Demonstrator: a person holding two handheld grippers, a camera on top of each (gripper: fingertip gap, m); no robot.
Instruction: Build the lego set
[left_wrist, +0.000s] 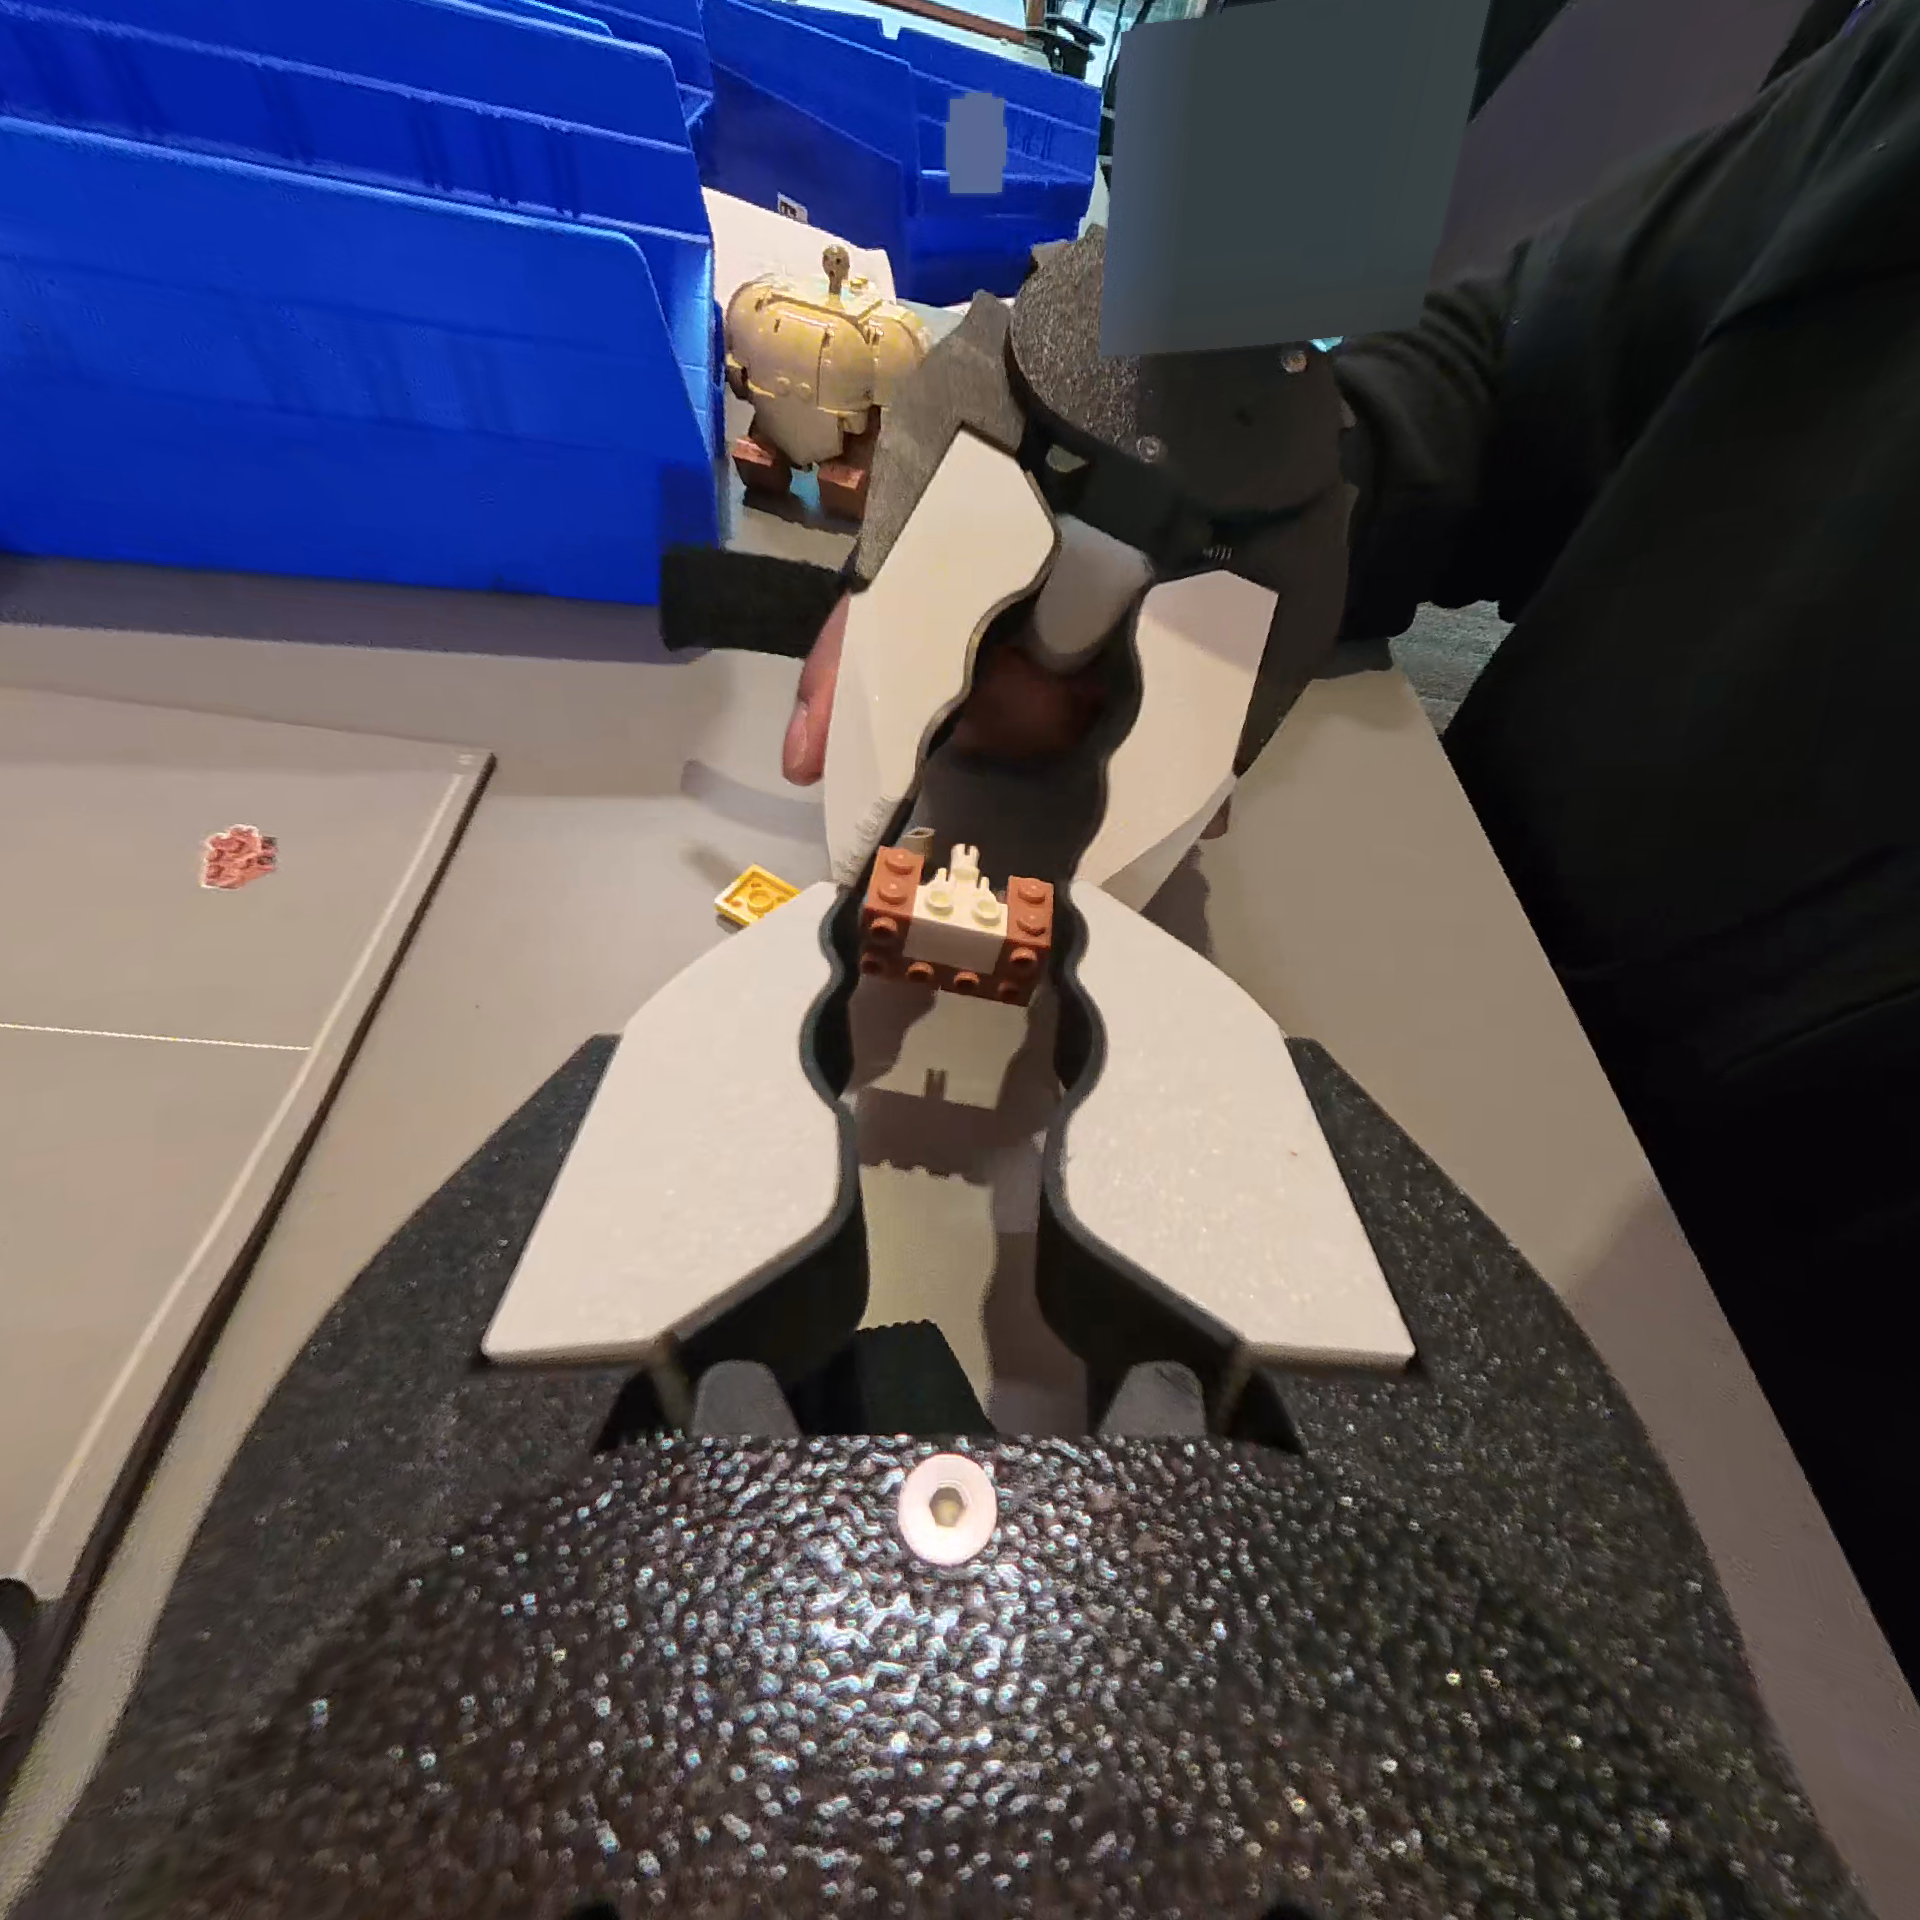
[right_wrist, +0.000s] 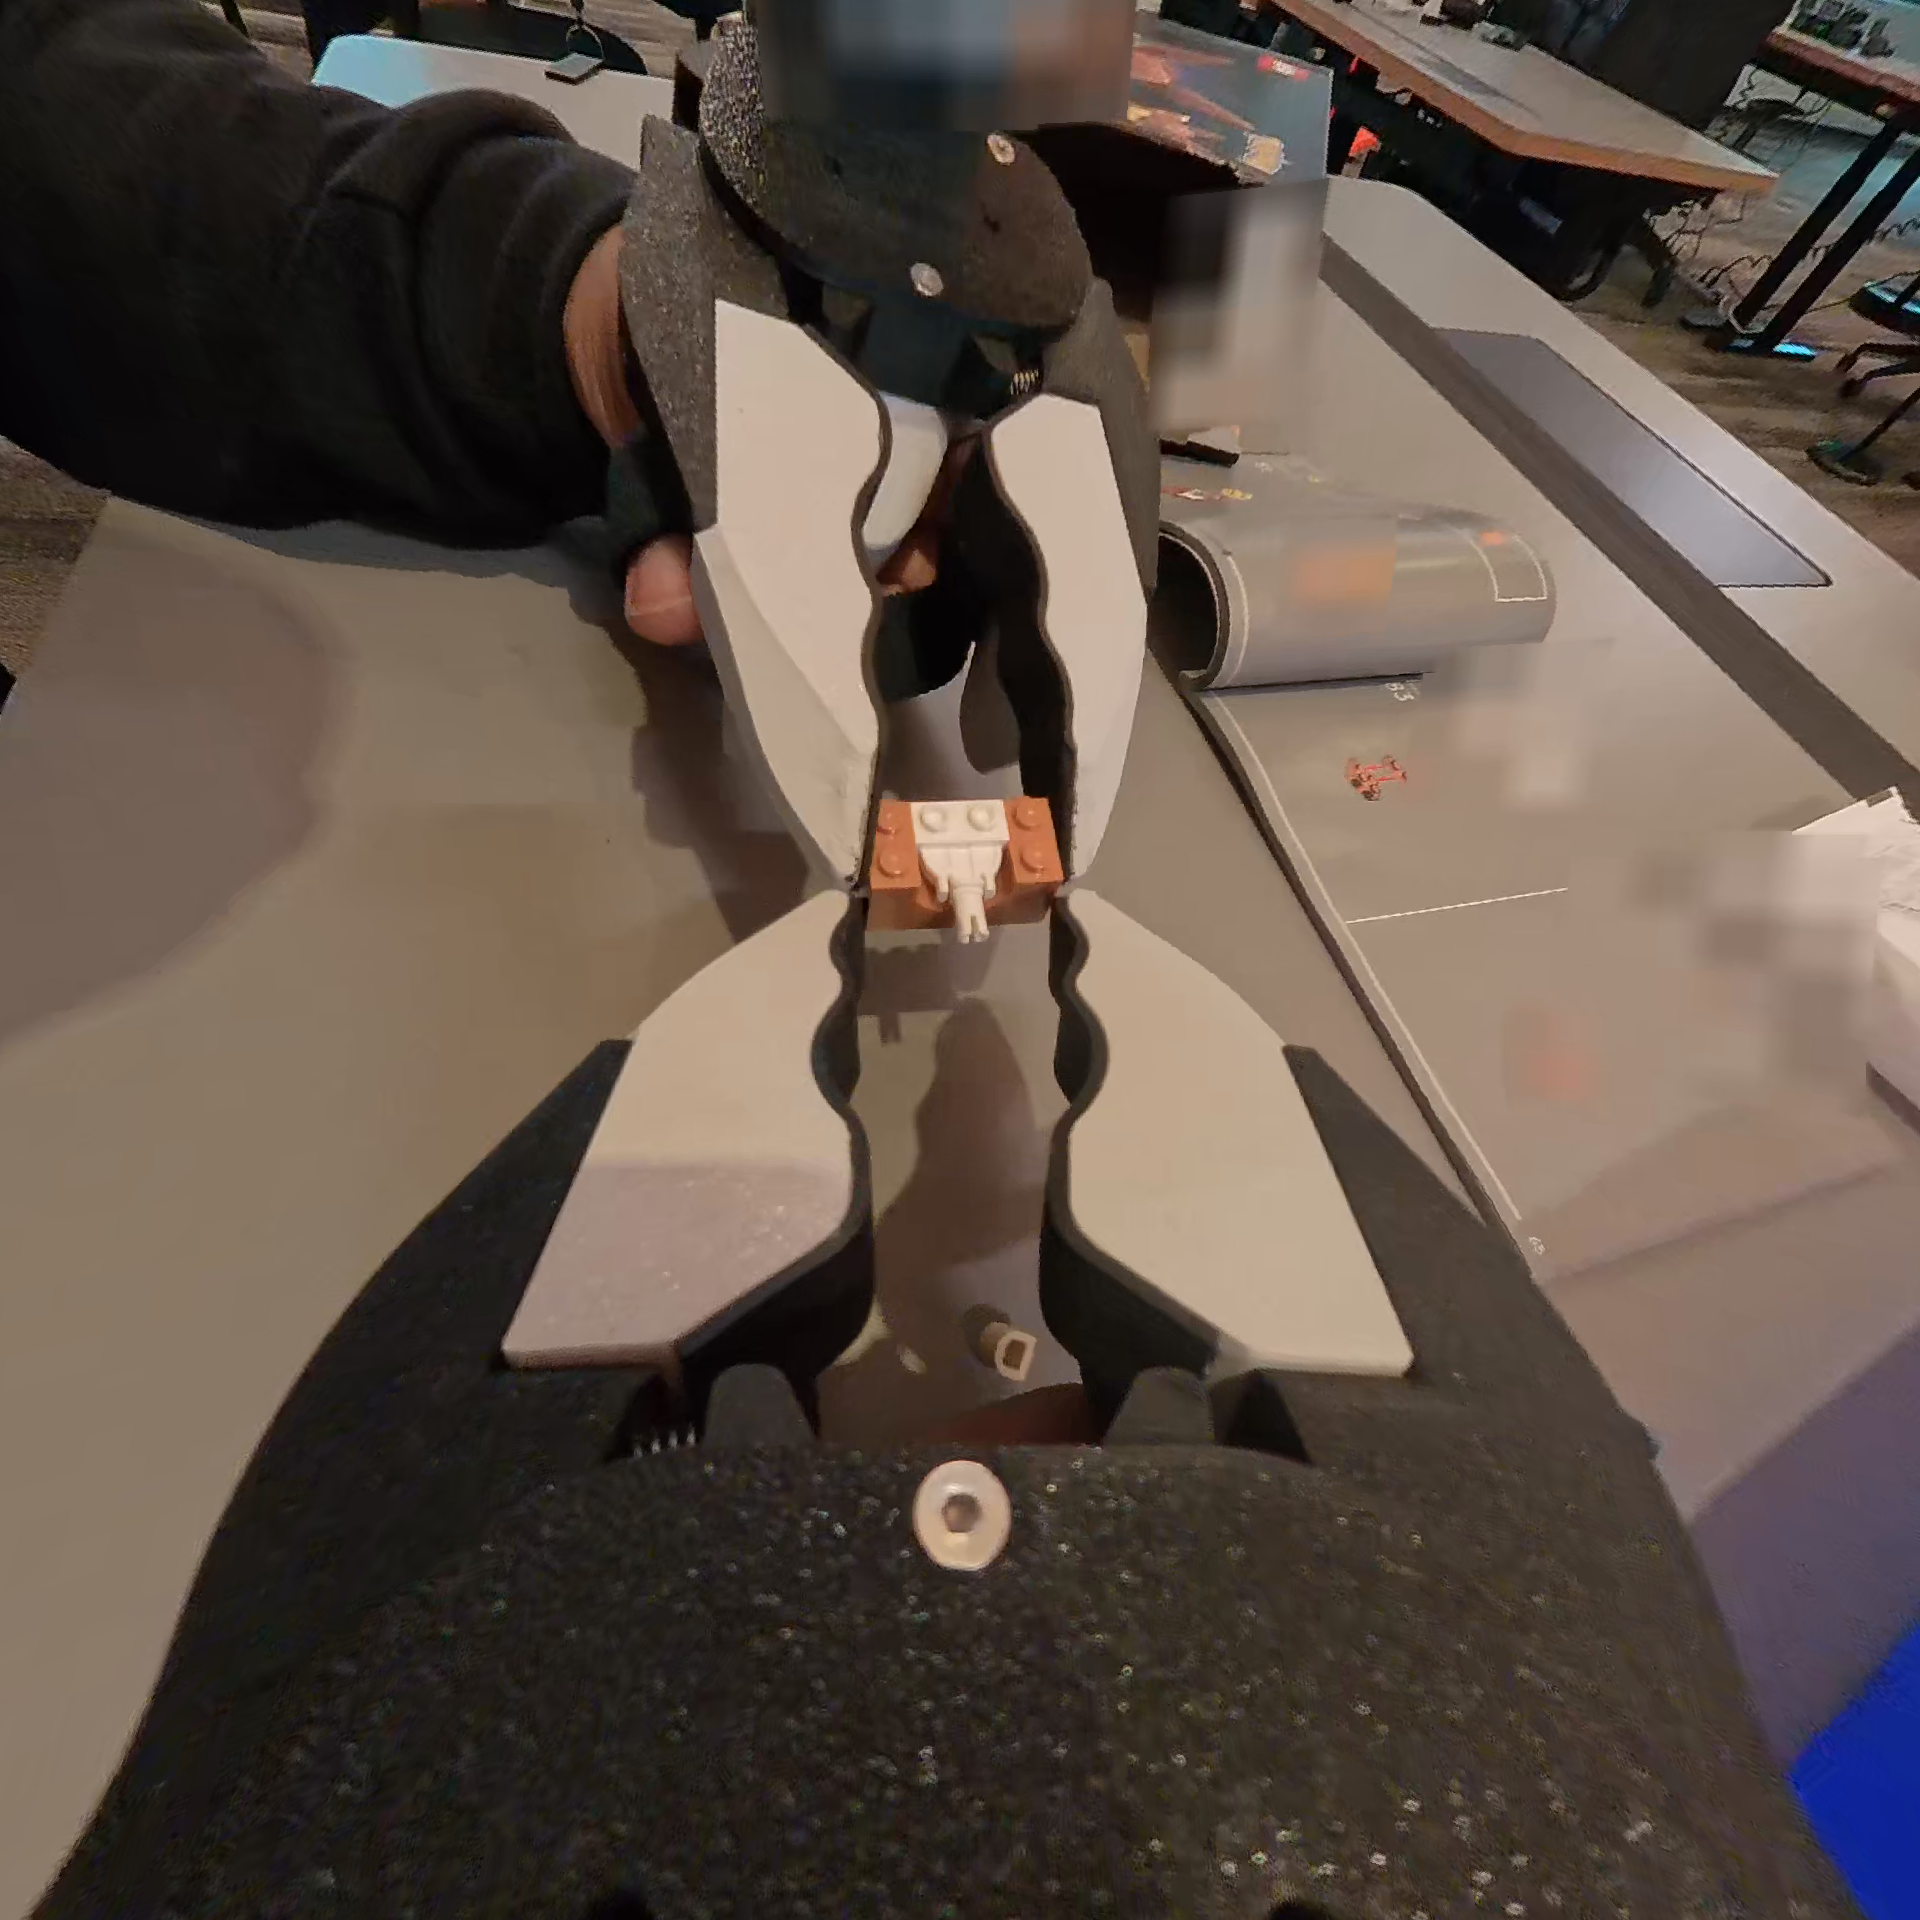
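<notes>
Two grippers meet tip to tip, and one small brown brick block (left_wrist: 956, 930) sits right where they meet. The left gripper (left_wrist: 951, 914) is partly closed. Its two fingers press on the block's two short ends, so it holds the block up off the grey table (left_wrist: 468, 987). The right gripper (right_wrist: 956, 909) comes from the other side, also partly closed. Its fingertips touch the corners of the block nearest to it, so I think it grips the block too.

For both grippers the block is straight ahead at the fingertips, and neither one is nearer. The block's long side runs across, from one finger to the other. A white part sits in the middle of the block. Its little white peg (right_wrist: 968, 914) points toward the right gripper and away from the left one.

Just left of the left gripper's tip, a flat yellow piece (left_wrist: 755, 894) lies on the table. Under the right gripper lies a tiny grey piece (right_wrist: 1003, 1348). Far ahead of the left gripper stand a round tan model (left_wrist: 816, 374) and blue bins (left_wrist: 312, 312).
</notes>
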